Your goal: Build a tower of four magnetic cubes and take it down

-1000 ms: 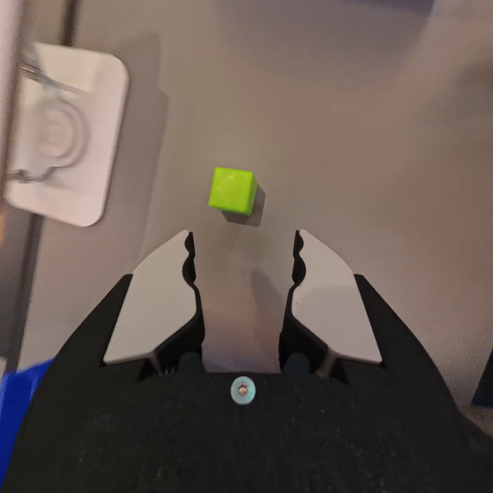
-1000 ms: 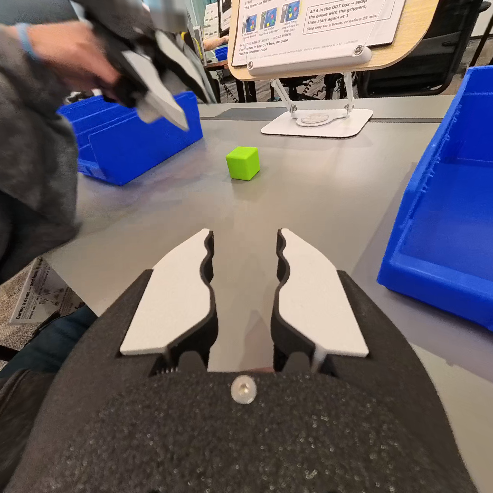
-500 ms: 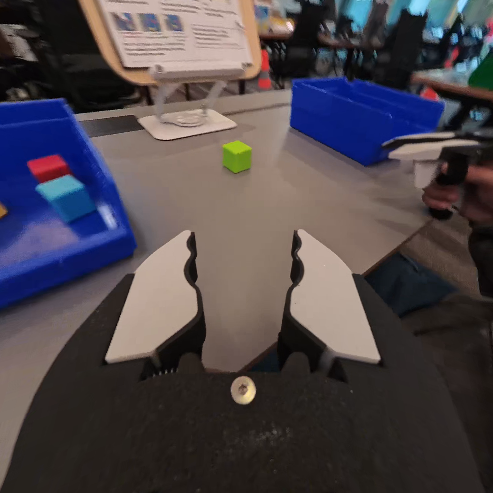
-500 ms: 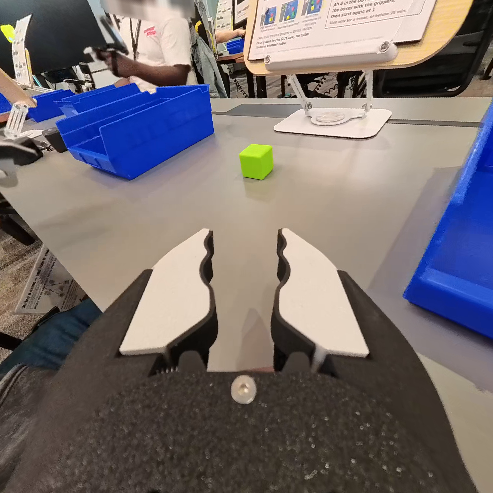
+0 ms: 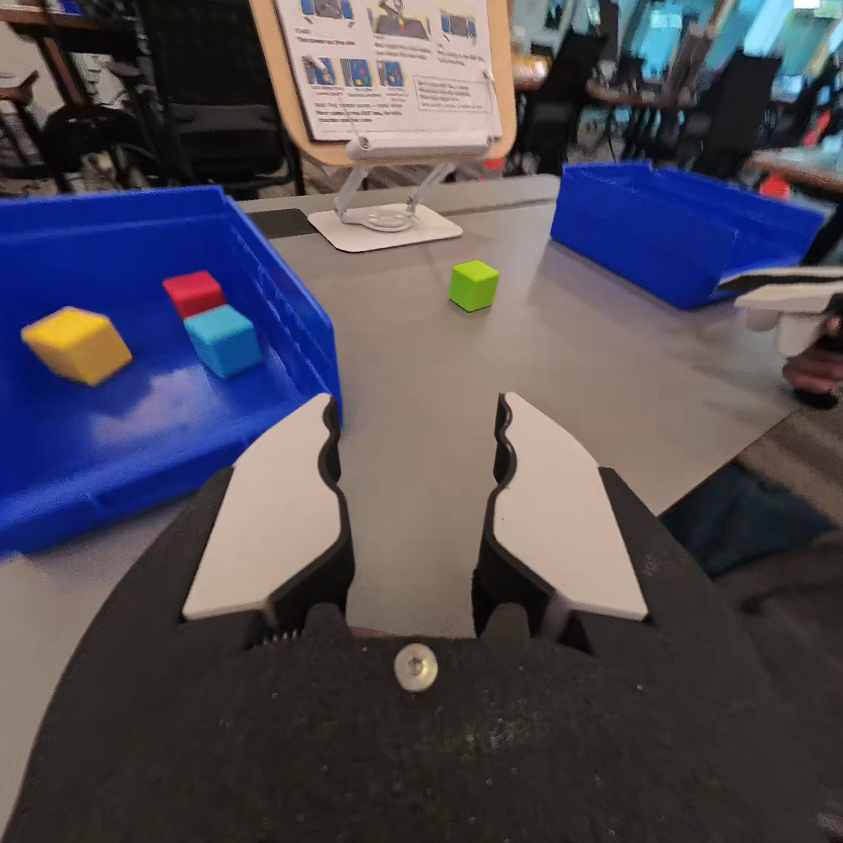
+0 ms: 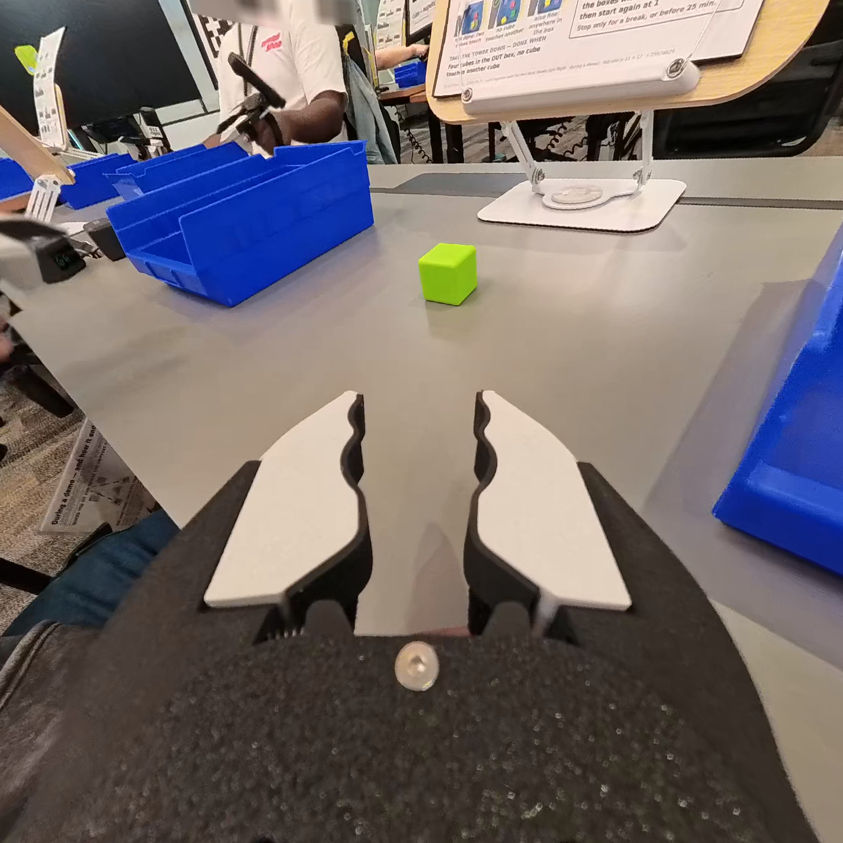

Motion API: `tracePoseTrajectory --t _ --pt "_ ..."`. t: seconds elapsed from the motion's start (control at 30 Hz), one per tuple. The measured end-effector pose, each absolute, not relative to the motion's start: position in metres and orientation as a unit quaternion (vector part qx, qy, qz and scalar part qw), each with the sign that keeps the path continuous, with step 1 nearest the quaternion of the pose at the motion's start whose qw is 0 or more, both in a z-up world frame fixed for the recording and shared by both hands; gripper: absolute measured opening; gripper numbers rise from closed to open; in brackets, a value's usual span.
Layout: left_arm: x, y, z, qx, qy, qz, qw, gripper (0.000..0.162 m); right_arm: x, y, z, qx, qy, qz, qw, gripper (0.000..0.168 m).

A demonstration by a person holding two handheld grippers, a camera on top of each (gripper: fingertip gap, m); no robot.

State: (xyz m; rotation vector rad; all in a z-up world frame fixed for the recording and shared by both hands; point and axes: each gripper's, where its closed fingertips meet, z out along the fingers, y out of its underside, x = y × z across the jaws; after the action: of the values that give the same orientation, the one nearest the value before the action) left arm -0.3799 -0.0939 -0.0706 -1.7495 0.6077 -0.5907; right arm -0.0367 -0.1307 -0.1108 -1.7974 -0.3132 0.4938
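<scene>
One cube (image 5: 472, 285) on table (image 5: 419, 374) ahead of claw; three cubes (image 5: 222, 340) in bin (image 5: 292, 292) left; second bin (image 5: 647, 237) ahead-right.

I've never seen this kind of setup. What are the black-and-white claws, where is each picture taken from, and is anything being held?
The claws are two-finger grippers that a person holds, one per hand, each with a camera looking along its fingers. One picture comes from the left gripper, the other from the right gripper. Both are open and hold nothing. On the grey table stands a green cube. The blue bin holds a yellow cube, a red cube and a light blue cube.
</scene>
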Motion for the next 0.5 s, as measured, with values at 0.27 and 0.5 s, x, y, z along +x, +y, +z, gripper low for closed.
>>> tracePoseTrajectory --t 0.27,0.5 --pt "-0.404 0.033 -0.063 -0.794 0.436 -0.069 0.418 0.06 -0.037 -0.131 -0.111 -0.77 -0.133 0.218 0.584 0.046" --pt "-0.403 0.096 -0.108 -0.788 0.564 -0.011 0.246 0.059 -0.037 -0.131 -0.111 -0.77 -0.126 0.228 0.583 0.045"
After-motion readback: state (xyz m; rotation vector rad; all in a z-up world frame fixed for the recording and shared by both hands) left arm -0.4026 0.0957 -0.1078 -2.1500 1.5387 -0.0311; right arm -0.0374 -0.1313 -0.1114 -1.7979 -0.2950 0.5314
